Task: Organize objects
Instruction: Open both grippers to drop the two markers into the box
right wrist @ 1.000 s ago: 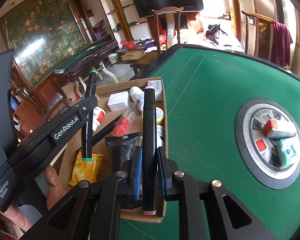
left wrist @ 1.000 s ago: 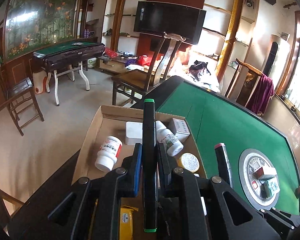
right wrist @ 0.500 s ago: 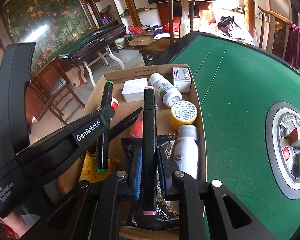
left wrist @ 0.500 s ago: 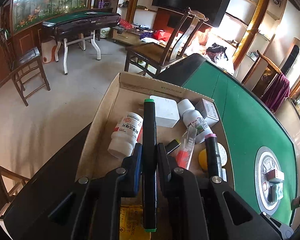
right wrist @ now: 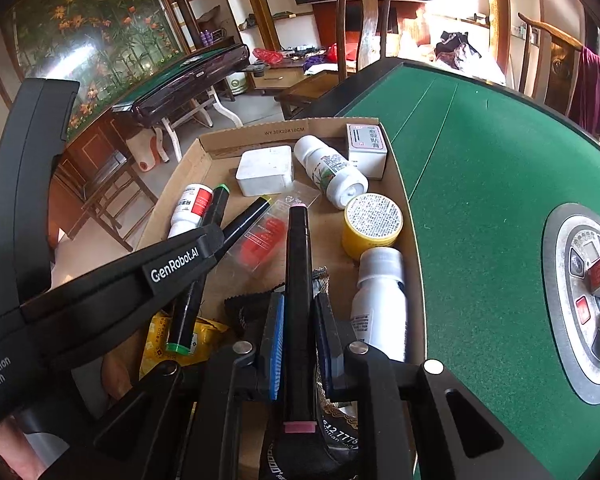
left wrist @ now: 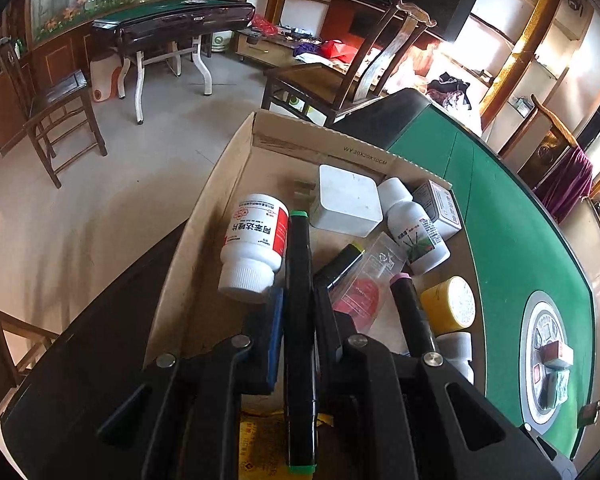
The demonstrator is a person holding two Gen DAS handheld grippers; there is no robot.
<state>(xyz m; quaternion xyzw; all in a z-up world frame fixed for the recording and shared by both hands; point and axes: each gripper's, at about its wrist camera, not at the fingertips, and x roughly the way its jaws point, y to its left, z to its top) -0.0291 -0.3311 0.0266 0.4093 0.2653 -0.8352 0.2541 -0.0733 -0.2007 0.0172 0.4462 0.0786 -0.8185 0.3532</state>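
The left gripper is pinching a black marker with green end caps between its blue-padded fingers, holding it lengthwise above an open, shallow brown cardboard box. The right gripper is pinching a black marker with pink end caps the same way, over the near half of the same box.

The box is sitting at the edge of a green felt-topped table. Inside it, a white pill bottle with a red-and-white label is lying on its side just beside the green-capped marker. A flat white square case is resting near the far wall, with a white bottle bearing a green printed label and a small white carton to its right. A black marker with a yellow cap is lying at a slant next to a clear packet with red contents. A round yellow tin with a silvery printed lid is standing by the right wall, and a white plastic bottle with a white cap is lying just nearer than it. A yellow sachet is lying beneath the left gripper.
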